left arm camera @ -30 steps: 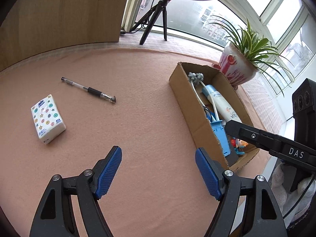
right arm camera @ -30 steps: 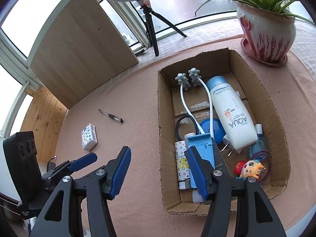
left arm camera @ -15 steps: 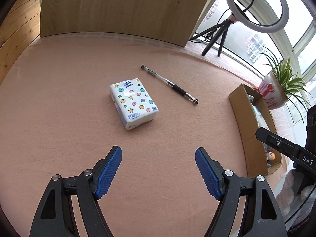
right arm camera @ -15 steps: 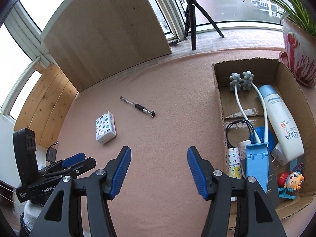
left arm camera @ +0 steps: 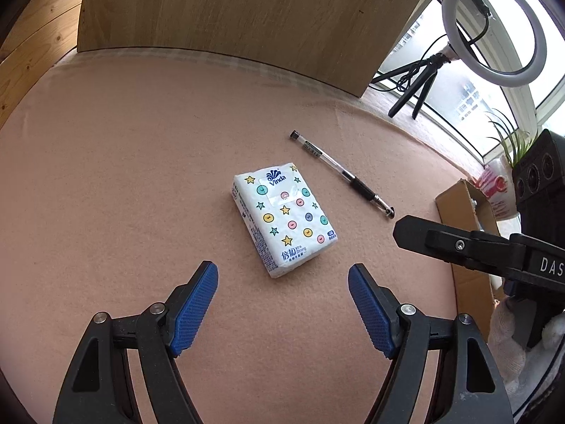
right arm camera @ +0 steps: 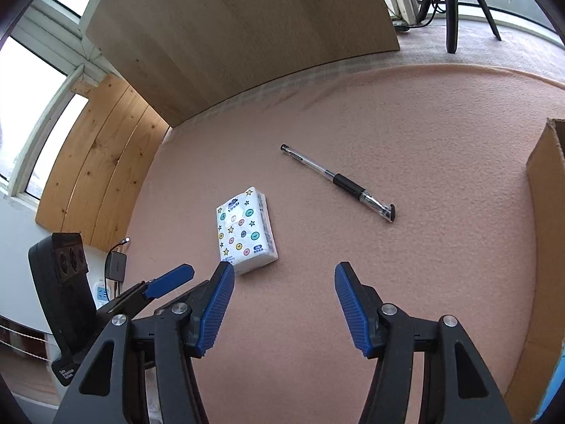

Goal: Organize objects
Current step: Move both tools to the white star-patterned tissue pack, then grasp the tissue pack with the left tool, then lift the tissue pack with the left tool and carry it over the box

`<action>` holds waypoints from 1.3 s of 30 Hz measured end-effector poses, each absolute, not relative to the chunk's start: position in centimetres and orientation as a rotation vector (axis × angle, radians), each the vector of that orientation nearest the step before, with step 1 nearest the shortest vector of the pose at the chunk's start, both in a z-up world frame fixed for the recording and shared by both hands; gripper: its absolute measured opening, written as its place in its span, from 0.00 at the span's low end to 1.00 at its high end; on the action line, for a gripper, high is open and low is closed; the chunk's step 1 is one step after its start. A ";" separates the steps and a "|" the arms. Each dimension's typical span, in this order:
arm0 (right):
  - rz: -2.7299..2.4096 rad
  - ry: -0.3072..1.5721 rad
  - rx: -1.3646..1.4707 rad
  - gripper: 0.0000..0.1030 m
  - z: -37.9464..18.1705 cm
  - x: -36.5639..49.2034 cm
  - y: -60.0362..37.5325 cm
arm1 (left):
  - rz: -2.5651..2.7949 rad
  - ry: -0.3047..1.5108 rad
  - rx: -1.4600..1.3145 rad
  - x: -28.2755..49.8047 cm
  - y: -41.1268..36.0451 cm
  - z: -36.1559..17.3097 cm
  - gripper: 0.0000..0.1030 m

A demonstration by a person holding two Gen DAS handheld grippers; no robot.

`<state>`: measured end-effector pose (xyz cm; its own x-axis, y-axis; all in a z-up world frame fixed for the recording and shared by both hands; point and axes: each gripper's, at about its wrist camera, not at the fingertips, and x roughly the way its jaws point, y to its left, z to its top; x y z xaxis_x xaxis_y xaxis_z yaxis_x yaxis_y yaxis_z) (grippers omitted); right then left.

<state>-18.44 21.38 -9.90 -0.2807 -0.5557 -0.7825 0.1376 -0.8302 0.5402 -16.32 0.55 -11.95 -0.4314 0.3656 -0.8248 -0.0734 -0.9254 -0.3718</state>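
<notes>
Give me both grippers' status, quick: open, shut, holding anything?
Left gripper: open, empty, aimed at the tissue pack.
Right gripper: open, empty, over the bare mat.

Under me spreads a worktop [left arm camera: 141, 176] covered in pinkish-beige felt. At its far edge a pale wooden board [left arm camera: 247, 17] stands upright. Left of the board runs a wall of knotty pine planks [right arm camera: 102, 162], and beside those a white-framed window [right arm camera: 39, 81] glows with daylight. Right of the board, a ring light [left arm camera: 494, 24] sits on a small black tripod [left arm camera: 420, 84] before more bright windows [left arm camera: 469, 95]. A potted green plant [left arm camera: 508, 162] stands further right of the tripod.
</notes>
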 end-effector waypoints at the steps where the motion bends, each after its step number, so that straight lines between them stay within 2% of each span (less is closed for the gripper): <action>1: -2.127 -0.533 1.545 0.54 -10.2 -18.9 21.0 | 2.415 -0.419 -1.504 -16.6 0.5 -12.2 0.76; 9: -2.048 -0.504 1.604 0.54 -11.9 -21.1 18.1 | 2.387 -0.443 -1.508 -18.1 0.8 -13.3 0.73; 12: -2.030 -0.504 1.616 0.54 -12.4 -21.6 17.5 | 2.369 -0.458 -1.513 -18.5 0.8 -13.7 0.69; 16: -2.022 -0.492 1.638 0.51 -13.1 -22.1 17.0 | 2.352 -0.479 -1.509 -18.9 0.8 -14.1 0.59; 20: -2.009 -0.492 1.657 0.41 -13.8 -22.3 16.5 | 2.325 -0.473 -1.501 -19.2 1.1 -14.2 0.50; 22: -2.003 -0.484 1.664 0.36 -14.1 -22.2 16.1 | 2.325 -0.468 -1.505 -19.3 1.2 -14.2 0.50; 27: -2.022 -0.464 1.649 0.34 -13.8 -21.8 16.3 | 2.317 -0.461 -1.505 -18.9 1.7 -14.0 0.49; 33: -2.044 -0.464 1.617 0.33 -12.9 -20.2 17.7 | 2.321 -0.428 -1.481 -17.1 3.3 -12.7 0.47; 39: -2.100 -0.539 1.572 0.33 -10.8 -17.4 20.9 | 2.317 -0.327 -1.416 -15.1 7.0 -10.5 0.47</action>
